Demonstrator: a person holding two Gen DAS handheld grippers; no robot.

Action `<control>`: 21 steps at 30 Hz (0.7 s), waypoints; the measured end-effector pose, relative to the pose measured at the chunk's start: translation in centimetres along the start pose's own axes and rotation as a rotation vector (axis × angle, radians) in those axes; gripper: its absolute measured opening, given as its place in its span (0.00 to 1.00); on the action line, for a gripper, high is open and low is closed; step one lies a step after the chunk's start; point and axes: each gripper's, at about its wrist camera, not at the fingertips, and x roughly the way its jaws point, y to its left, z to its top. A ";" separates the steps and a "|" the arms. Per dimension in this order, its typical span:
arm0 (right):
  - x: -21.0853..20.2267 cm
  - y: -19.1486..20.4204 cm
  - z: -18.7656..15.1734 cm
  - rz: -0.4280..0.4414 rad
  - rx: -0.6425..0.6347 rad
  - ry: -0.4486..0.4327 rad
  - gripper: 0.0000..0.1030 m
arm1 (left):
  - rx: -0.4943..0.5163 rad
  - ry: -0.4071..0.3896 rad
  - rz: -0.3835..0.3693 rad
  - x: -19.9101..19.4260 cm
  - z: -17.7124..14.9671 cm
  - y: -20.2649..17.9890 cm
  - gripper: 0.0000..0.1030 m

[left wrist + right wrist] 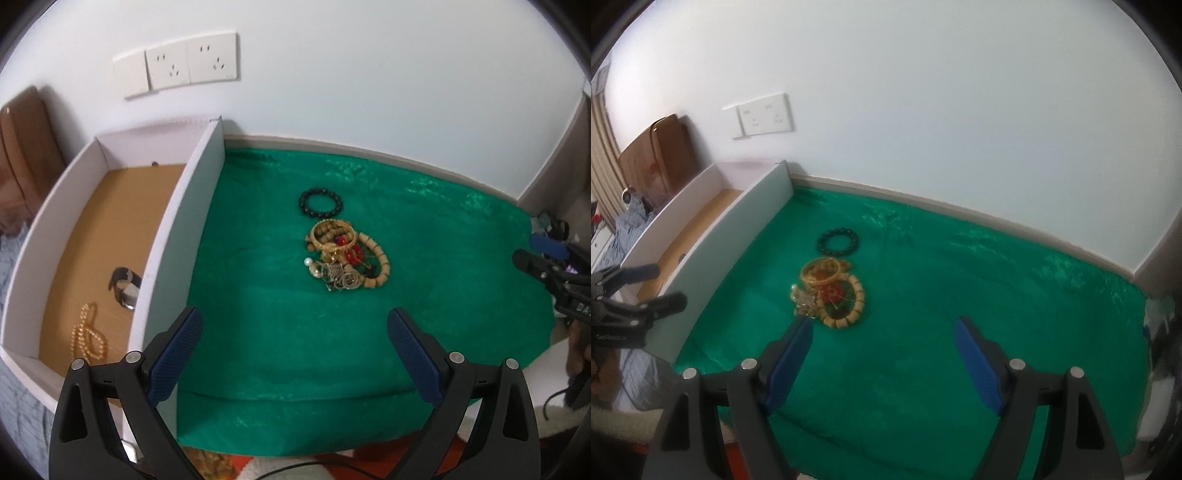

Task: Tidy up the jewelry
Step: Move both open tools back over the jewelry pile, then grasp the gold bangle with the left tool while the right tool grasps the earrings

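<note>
A pile of jewelry lies on a green cloth: gold bangle, wooden bead bracelet, red beads, silver pieces, a pearl. A black bead bracelet lies just behind it. A white box with a tan floor stands at the left and holds a black watch and a gold bead necklace. My left gripper is open and empty above the cloth, near the box wall. My right gripper is open and empty, right of the pile. The black bracelet also shows in the right wrist view.
A white wall with sockets runs behind the cloth. A brown bag stands behind the box. The left gripper shows at the left edge of the right wrist view; the right gripper shows at the right edge of the left wrist view.
</note>
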 end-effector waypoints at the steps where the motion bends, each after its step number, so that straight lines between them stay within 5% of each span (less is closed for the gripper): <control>1: 0.4 -0.2 -0.1 0.000 0.014 0.015 0.78 | -0.008 0.011 -0.007 0.2 0.1 0.3 0.97; 13: 2.1 -0.2 -0.2 0.026 0.044 0.067 0.78 | 0.030 0.072 -0.086 2.9 2.1 -0.6 0.97; 21: 2.6 -0.9 -0.9 0.005 0.063 0.108 0.78 | 0.097 0.163 -0.211 9.6 5.5 -3.1 0.97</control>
